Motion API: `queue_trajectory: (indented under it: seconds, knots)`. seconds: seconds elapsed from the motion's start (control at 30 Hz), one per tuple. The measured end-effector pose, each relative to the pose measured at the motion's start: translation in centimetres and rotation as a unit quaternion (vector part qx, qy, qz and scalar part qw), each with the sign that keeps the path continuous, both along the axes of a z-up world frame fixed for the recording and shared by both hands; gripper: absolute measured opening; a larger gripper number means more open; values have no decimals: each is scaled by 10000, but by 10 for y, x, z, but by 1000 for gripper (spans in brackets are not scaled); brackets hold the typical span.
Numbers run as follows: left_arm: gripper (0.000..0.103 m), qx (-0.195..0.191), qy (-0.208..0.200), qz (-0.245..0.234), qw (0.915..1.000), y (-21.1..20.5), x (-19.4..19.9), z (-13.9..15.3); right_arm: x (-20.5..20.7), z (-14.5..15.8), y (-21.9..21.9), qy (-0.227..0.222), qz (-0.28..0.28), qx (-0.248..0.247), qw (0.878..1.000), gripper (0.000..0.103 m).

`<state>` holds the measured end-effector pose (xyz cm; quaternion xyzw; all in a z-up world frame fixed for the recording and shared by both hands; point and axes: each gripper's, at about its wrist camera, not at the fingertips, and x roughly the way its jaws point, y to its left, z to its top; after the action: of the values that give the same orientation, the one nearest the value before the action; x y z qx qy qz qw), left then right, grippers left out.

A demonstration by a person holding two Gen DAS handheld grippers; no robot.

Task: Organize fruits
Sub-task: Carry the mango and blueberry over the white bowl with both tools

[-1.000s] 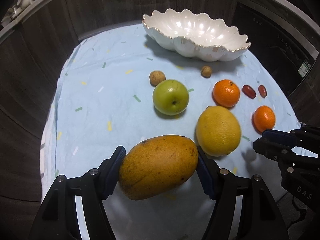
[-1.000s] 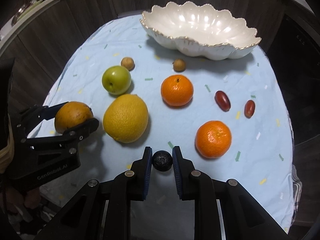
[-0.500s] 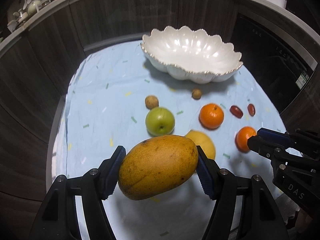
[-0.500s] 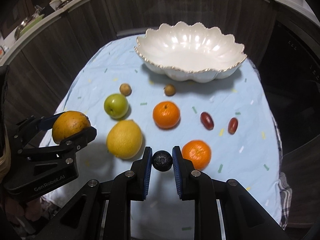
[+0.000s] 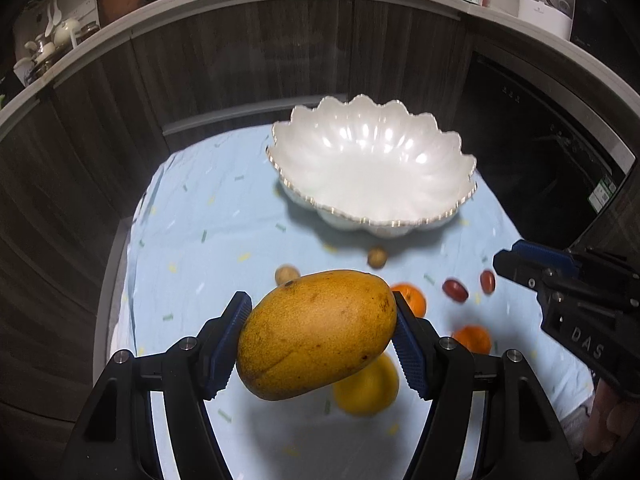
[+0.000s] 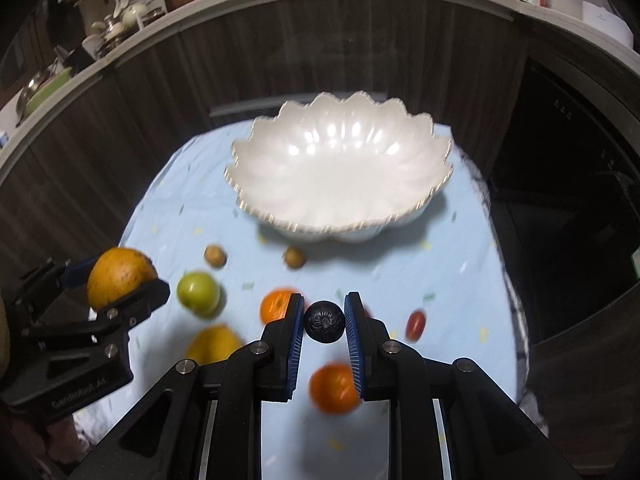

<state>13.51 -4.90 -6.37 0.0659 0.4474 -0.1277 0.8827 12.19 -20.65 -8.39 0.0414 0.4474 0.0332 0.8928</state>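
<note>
My left tool point(image 5: 320, 332) pinches a big mango point(image 5: 316, 334) across its width, blue pads pressed on both sides; its skin is yellow-orange with small brown freckles and a dark stem scar. My right tool point(image 6: 324, 322) is nearly closed on a small, wrinkled black fruit point(image 6: 324, 321). Both fruits hang in the air above the bench's pale blue cloth point(image 5: 192, 248), short of the scalloped white bowl point(image 5: 372, 168) with its gold rim, which holds nothing. A green apple point(image 6: 199, 294), a lemon point(image 5: 366, 390), two oranges point(image 5: 472, 338), two brown longans point(image 6: 215, 255) and two red grapes point(image 5: 455, 290) lie on the cloth. Compared with a second ago, both tools sit higher and nearer the bowl, and the loose fruit looks smaller and blurred below.
</note>
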Motion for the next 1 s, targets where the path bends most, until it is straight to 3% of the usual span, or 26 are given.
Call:
queue_trajectory:
  seconds: [0.43,1.0]
  knots:
    - [67,-96,-137,57,9998,-22,63,15,63,20,-31,-321,-247,-14,9992,22]
    - [67,-45,-51,124,9999,-47,121,-2,122,-3,-63,-191,-516,-17,9985,22]
